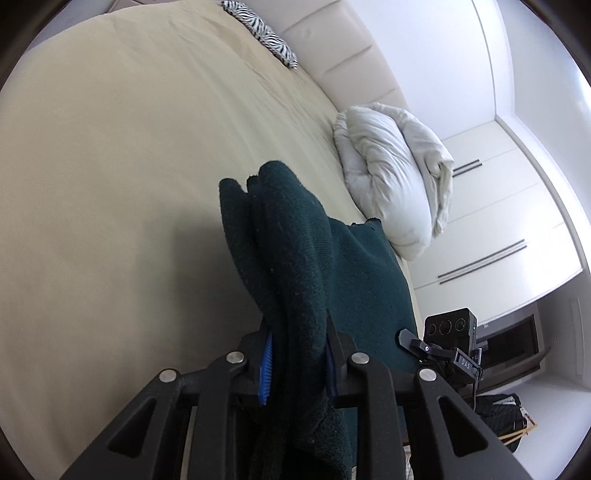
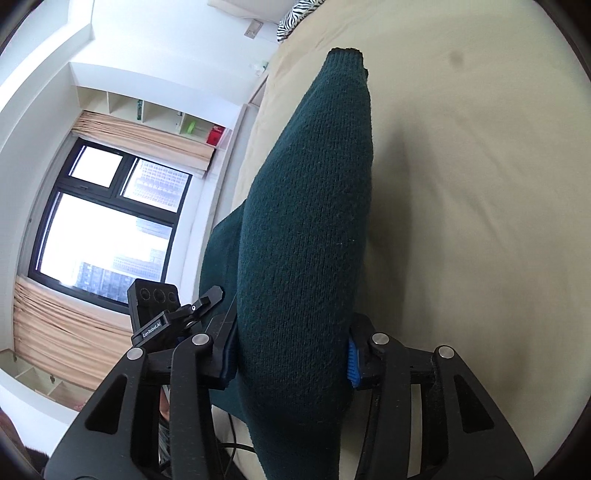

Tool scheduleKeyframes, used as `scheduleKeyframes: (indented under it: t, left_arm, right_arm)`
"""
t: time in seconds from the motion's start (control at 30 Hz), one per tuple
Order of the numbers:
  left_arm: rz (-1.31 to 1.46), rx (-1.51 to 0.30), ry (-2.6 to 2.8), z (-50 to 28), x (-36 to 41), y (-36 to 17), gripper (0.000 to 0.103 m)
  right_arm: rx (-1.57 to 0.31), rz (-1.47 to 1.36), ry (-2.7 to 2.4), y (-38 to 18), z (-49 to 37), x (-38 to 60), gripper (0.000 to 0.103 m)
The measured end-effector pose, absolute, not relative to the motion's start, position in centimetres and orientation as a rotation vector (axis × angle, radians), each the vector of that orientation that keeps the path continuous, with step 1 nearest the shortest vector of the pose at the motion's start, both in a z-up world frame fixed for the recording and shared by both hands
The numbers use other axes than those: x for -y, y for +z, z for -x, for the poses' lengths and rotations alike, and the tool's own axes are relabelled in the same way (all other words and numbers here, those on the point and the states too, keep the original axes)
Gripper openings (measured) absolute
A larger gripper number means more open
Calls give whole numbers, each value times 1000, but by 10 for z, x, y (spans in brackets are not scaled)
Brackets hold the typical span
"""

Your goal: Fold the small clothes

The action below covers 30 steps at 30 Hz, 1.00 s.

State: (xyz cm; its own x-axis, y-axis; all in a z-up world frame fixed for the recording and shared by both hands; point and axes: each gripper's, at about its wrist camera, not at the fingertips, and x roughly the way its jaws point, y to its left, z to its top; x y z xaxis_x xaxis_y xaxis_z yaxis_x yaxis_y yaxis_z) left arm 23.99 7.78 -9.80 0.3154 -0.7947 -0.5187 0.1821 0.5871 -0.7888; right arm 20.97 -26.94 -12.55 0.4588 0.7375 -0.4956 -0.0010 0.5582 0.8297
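Note:
A dark green knitted garment [image 1: 295, 251] hangs above the beige bed [image 1: 110, 166], held up between both grippers. My left gripper [image 1: 297, 354] is shut on a bunched fold of it, the blue pads pressing the cloth from both sides. In the right wrist view the same garment [image 2: 306, 221] stretches away in a thick roll, and my right gripper [image 2: 291, 354] is shut on that wider bundle. The right gripper's camera unit [image 1: 448, 328] shows beyond the cloth in the left view, and the left gripper's camera unit [image 2: 153, 306] in the right view.
A crumpled white pillow [image 1: 391, 184] lies at the bed's far edge near the padded headboard [image 1: 343, 40]. A zebra-print cushion [image 1: 262, 33] sits further along. White wardrobe doors [image 1: 498, 221] stand beyond. A window [image 2: 107, 221] with beige curtains and wall shelves [image 2: 155, 114] flank the bed.

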Motion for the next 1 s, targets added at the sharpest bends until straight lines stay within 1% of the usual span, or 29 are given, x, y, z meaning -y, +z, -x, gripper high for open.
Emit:
scheduleKeyframes:
  t: [0.1,0.2,0.27,0.33,0.4,0.47,0.6,0.67,0.77,0.83,0.87,0.93,0.97,1.0]
  left_arm:
    - [694,-1093,-732,-204,-58,-103,24]
    - [602,-1135,-708,-172,-35,-110,24]
    - [526,-1168,-675,-156,-17,-120,24]
    - [462,-1167,-631,-147,-7,-130,27]
    - [531,-1176,-626,-144,-10,-143,29]
    - [551,-1169,-619,-139,-15,-146,31]
    - [529,-1157,-578,-128,-16,-141,31]
    - [500,-1148,-552,-122,-14,-134,31]
    - [447,-1137,-494,-119,-9,-123,33]
    - [380,-1104,-450,-107,-13,-112,34]
    - [325,-1074,-420,-101,-11,-102,35]
    - [226,-994,-367,-86,-5,-79,48]
    - [190,-954,-344,-79,-3,-69,51]
    - [153,-910,-318,-72,-1,-59,59]
  right_arm:
    - [-997,-871,516,-119,-166,285,42]
    - [-1008,-888,490,-124,-126,301,42]
    - [-1032,-881,459,-135,-100,310,42]
    - [-1067,-885,423,-151,-85,315,42]
    - [-1079,-924,399,-174,-74,326,43]
    - [-1036,-1006,435,-185,-70,335,43]
    - [-1030,-997,452,-184,-71,334,44]
    - [-1036,-1011,454,-181,-87,330,44]
    - [-1040,-996,452,-179,-88,328,46]
    - [-1048,-1005,448,-178,-88,328,46]
    - [-1050,-1011,432,-178,-87,332,46]
    - [-1033,-962,378,-163,-83,329,49]
    - [-1021,-915,348,-156,-75,324,51]
    - [-1010,-854,308,-145,-69,322,52]
